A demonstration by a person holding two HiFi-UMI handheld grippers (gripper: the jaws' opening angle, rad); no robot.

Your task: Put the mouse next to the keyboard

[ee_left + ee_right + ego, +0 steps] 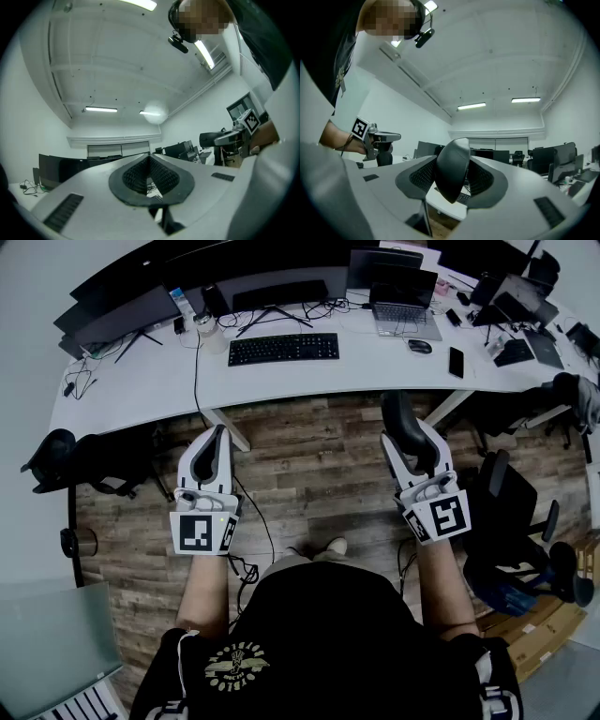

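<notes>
One mouse [451, 164] pinched in R gripper [453, 183]; L gripper [150, 165] jaws together.

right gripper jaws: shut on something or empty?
Right gripper is shut on the mouse: its own view shows both pads pressing the mouse's sides.

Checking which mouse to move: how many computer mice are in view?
2. One mouse clamped in the right tool; a second mouse lies on the desk right of the keyboard. Others may be hidden.
</notes>
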